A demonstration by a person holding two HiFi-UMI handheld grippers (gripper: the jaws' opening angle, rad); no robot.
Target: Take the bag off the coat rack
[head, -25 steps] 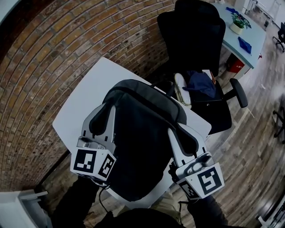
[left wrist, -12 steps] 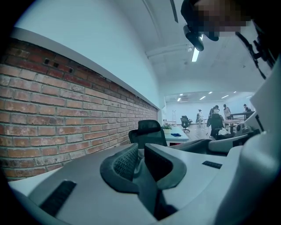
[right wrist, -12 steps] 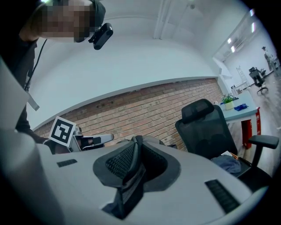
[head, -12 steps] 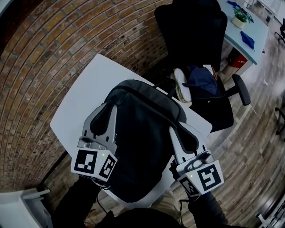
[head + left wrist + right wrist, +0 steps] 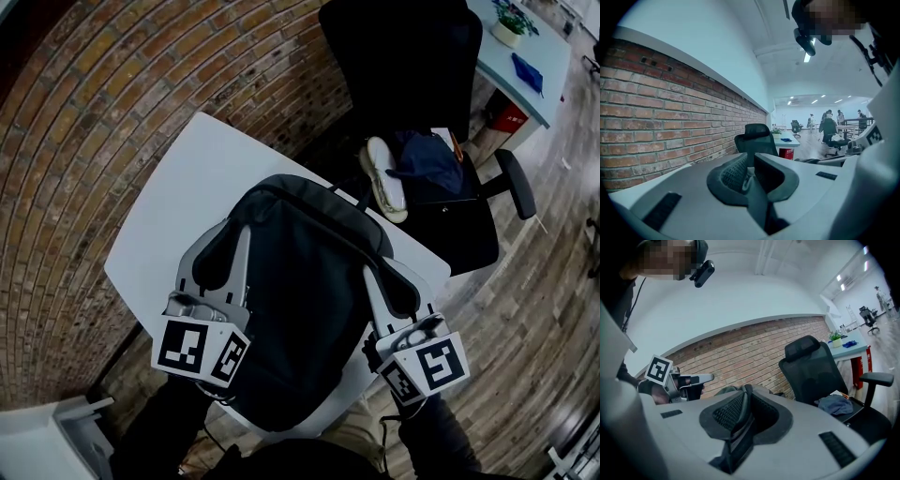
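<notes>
Over the near right part of the white bench (image 5: pixel 178 197) hangs or lies a dark backpack (image 5: pixel 300 300), its top towards the far right edge and its bottom past the near edge, above the person's lap. I cannot tell whether it touches the top. No coat rack shows in any view, so I judge the lifting-off done. What seems left is to set the backpack down on the bench and let go. On the backpack's left side, the left gripper (image 5: pixel 225 246) has its jaws pressed together on a greyish strap (image 5: pixel 757 204). On its right side, the right gripper (image 5: pixel 386 274) has its jaws pinching a dark webbing strap (image 5: pixel 737 437). So the backpack is held at both sides at once. The bench top is plain and bare apart from the backpack, and it sits cornerwise to a red brick wall (image 5: pixel 84 141) running along its left and far sides. Beyond the far right edge stands a black mesh office chair (image 5: pixel 403 66). On its seat lie a pale shoe-like thing (image 5: pixel 384 178) and a crumpled blue cloth (image 5: pixel 427 159). Right of the chair is grey-brown plank floor (image 5: pixel 534 309). At the far right stands a pale blue desk (image 5: pixel 534 70) bearing a small potted plant (image 5: pixel 514 23). The left gripper view shows a long, bright office beyond, with people (image 5: pixel 829 126) far off.
</notes>
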